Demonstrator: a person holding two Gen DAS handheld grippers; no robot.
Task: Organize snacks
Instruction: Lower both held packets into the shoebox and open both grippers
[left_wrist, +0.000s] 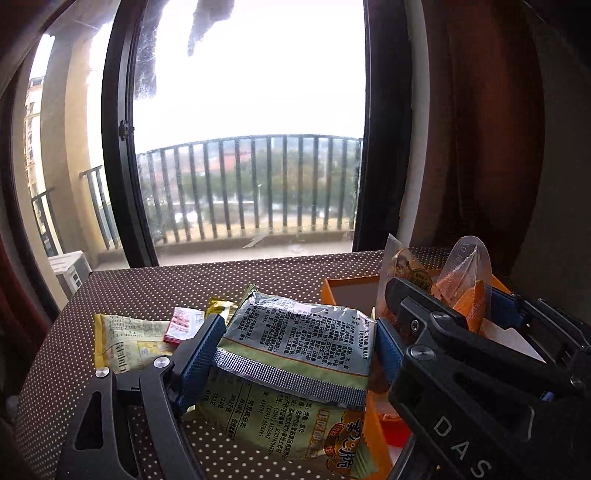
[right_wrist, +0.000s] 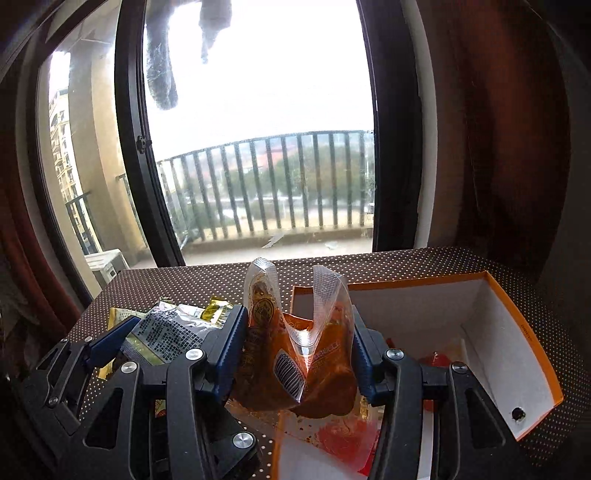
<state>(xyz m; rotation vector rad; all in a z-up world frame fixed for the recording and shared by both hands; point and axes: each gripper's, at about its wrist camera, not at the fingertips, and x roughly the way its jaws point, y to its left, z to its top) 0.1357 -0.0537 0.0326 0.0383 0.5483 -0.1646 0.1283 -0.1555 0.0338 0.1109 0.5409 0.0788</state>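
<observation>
left wrist: left tongs (left_wrist: 295, 354) pinch green snack pack (left_wrist: 295, 339) above dotted table (left_wrist: 147, 288), may slip | right wrist: right tongs (right_wrist: 299, 354) pinch folded orange pouch (right_wrist: 295, 354) over orange box (right_wrist: 517, 332); pouch may spring free

Apartment room, balcony railing (left_wrist: 251, 184), curtain (left_wrist: 480, 129)

Orange box (right_wrist: 517, 332) open-topped; packets (left_wrist: 129, 339) clutter table's (left_wrist: 166, 284) left
</observation>
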